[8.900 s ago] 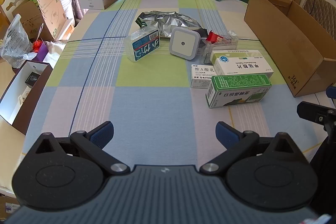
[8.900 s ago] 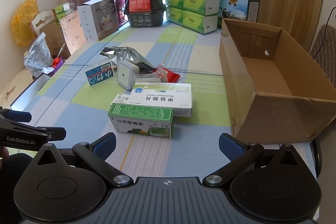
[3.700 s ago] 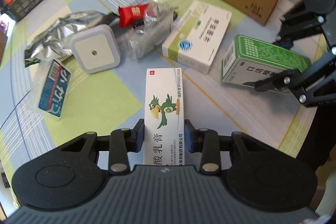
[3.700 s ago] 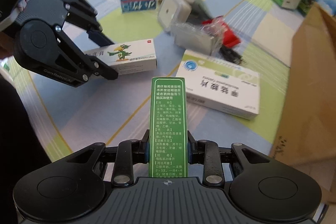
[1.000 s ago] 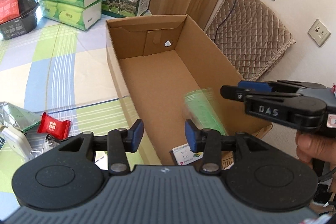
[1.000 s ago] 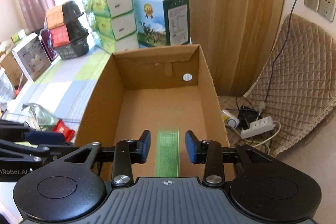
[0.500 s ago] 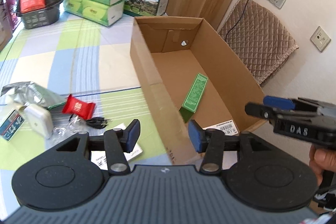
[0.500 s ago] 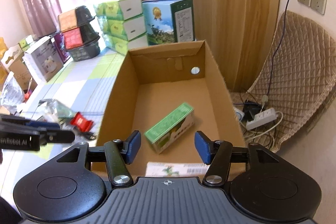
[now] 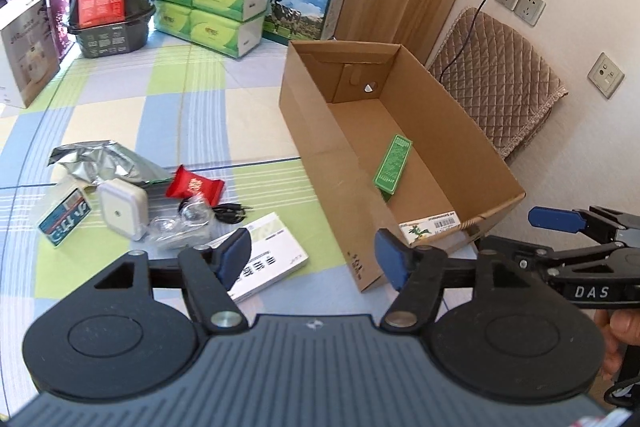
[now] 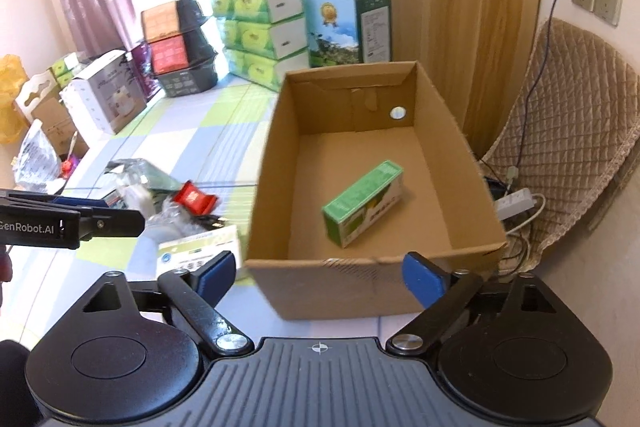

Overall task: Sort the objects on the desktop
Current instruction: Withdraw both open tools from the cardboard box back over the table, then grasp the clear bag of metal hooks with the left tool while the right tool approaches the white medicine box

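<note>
Fingers of left gripper (image 9: 314, 259) spread wide, nothing between them; same for right gripper (image 10: 318, 275), wide apart and empty; both hovering at the near end of the carton (image 9: 472, 131).

Green box (image 10: 362, 203) flat on the carton floor, angled across it; second box (image 9: 430, 227) tucked against the near wall, only partly seen.

Remaining clutter on the worktop (image 9: 208, 123), left of the carton: white box (image 9: 266, 259) nearest, lying flat just beyond the left finger (image 9: 236, 257), long axis slanting from near-left to far-right; red sachet (image 9: 194, 185), night light (image 9: 122, 213), blue packet (image 9: 64, 221), foil bag (image 9: 104, 159) and a clear crumpled wrapper (image 9: 180, 227) with a black cable (image 9: 232, 213) farther left.

Judged next pick: white box; closer to the left gripper, almost under its left finger, so a short drop and a turn to close across the narrow side; right gripper farther, with the carton's corner between it and the pile, white box (image 10: 200, 251) off its left finger.
</note>
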`<act>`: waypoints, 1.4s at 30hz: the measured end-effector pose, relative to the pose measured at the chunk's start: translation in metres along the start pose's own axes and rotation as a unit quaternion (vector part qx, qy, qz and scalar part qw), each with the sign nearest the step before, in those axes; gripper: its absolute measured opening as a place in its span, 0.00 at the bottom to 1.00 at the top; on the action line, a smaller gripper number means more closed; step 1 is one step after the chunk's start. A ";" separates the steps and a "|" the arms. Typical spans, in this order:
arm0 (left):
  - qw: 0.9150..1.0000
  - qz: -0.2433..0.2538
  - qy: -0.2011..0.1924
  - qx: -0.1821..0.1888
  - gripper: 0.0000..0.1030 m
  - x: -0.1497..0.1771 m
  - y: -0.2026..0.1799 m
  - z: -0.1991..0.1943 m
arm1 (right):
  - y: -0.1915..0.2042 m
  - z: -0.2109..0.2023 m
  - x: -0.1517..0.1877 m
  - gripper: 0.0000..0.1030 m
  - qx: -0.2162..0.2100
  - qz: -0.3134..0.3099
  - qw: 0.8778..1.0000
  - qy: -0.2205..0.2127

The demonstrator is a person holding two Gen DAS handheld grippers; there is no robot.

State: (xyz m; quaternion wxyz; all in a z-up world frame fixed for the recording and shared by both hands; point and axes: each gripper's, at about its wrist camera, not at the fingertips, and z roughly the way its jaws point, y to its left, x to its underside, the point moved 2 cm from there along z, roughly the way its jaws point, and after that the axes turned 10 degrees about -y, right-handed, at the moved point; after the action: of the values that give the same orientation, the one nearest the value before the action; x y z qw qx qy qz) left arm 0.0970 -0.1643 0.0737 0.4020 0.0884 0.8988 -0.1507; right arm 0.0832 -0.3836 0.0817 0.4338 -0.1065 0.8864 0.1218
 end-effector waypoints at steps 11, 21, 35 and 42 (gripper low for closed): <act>0.997 0.024 -0.020 -0.072 0.93 0.030 0.060 -0.043 | 0.055 -0.008 0.022 0.95 -0.051 -0.002 0.999 0.004; 0.993 0.006 0.004 -0.114 0.97 0.066 0.123 -0.063 | 0.101 0.007 0.048 0.97 -0.096 -0.055 0.994 0.020; 0.988 0.147 0.031 -0.032 0.96 0.068 0.127 -0.029 | 0.144 0.050 0.063 0.97 -0.161 -0.270 0.948 0.042; 0.950 0.308 0.036 0.041 0.90 0.068 0.124 0.010 | 0.167 0.098 0.070 0.97 -0.214 -0.437 0.870 0.080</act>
State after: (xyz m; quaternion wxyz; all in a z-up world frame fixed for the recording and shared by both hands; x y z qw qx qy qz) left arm 0.0933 -0.0490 -0.0082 0.3926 0.3824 0.8348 -0.0527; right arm 0.0649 -0.2004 -0.0111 0.3367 -0.5824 0.7333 0.0982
